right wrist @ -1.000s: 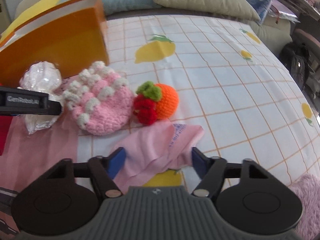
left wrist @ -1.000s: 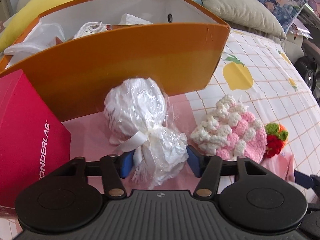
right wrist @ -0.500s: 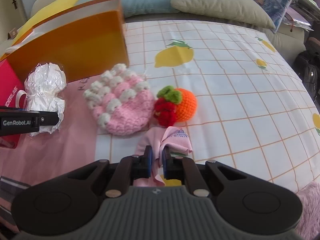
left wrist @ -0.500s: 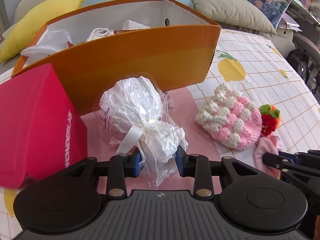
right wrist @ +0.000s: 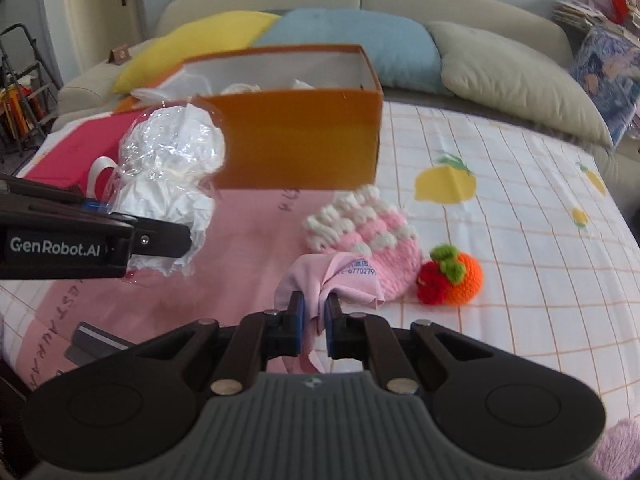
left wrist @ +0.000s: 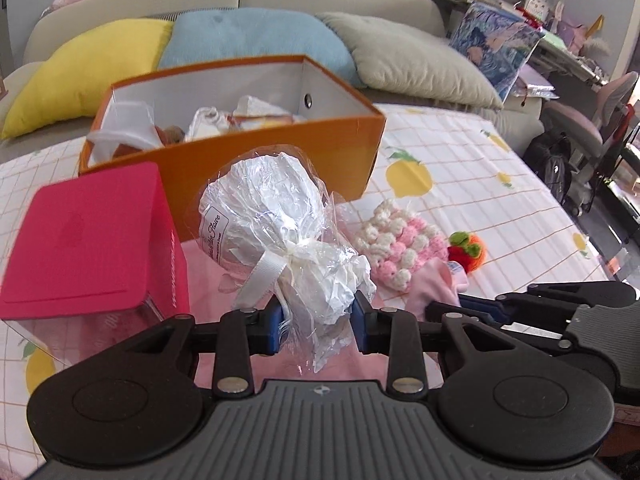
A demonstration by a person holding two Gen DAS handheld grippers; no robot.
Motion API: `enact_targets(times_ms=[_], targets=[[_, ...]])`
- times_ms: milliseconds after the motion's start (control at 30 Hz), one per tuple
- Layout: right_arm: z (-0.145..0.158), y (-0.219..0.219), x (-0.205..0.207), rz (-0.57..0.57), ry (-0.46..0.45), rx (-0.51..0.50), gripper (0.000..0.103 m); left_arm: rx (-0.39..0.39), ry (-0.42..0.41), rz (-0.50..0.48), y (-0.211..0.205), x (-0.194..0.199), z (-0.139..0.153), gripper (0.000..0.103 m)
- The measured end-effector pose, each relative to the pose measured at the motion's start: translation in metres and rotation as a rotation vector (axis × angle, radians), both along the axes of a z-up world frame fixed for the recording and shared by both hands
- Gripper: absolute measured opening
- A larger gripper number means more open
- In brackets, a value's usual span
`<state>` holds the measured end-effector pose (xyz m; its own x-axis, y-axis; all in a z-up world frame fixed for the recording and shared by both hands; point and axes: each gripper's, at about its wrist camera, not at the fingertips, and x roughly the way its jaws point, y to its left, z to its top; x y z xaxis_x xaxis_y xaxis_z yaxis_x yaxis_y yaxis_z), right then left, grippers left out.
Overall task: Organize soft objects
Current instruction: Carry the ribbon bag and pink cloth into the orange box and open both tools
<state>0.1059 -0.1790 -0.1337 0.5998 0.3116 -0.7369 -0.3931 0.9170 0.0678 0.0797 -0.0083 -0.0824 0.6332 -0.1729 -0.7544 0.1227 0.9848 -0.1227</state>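
My left gripper (left wrist: 316, 322) is shut on the tied end of a white bundle in clear wrap (left wrist: 276, 216), lifted off the bed in front of the orange box (left wrist: 280, 160). From the right wrist view the same bundle (right wrist: 172, 176) hangs at the left, held by the left gripper (right wrist: 100, 216). My right gripper (right wrist: 314, 322) is shut on a pink cloth (right wrist: 332, 276), raised above the sheet. A pink-and-white crochet piece (right wrist: 368, 232) and an orange-and-red crochet fruit (right wrist: 452, 274) lie on the bed beyond it.
A red box (left wrist: 92, 240) stands left of the orange box, which holds several white items. A pink printed cloth (right wrist: 248, 240) covers the bed's left part. Yellow, blue and grey pillows (left wrist: 256, 40) line the back. Furniture and a backpack (left wrist: 556, 168) stand at the right.
Both grippers closed, the left on the wrapped bundle and the right on the pink cloth. Both then rose with their loads, and the orange box's inside came into view.
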Motion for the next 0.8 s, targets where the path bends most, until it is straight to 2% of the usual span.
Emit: enact_targets(times_ms=[367,533,800], targets=[[0.05,0.01,0.014,0.037,-0.115,0.051,0.008,0.028,-0.117,0.018,0.026,0.006,0.047,0.037],[0.083,0.028,0.038,0.097,-0.213,0.049,0.008,0.041,-0.16,0.008,0.041,0.024,0.07,0.037],[0.12,0.061,0.091,0.144,-0.298,0.022,0.008,0.074,-0.207,0.014,0.058,0.069,0.089,0.037]])
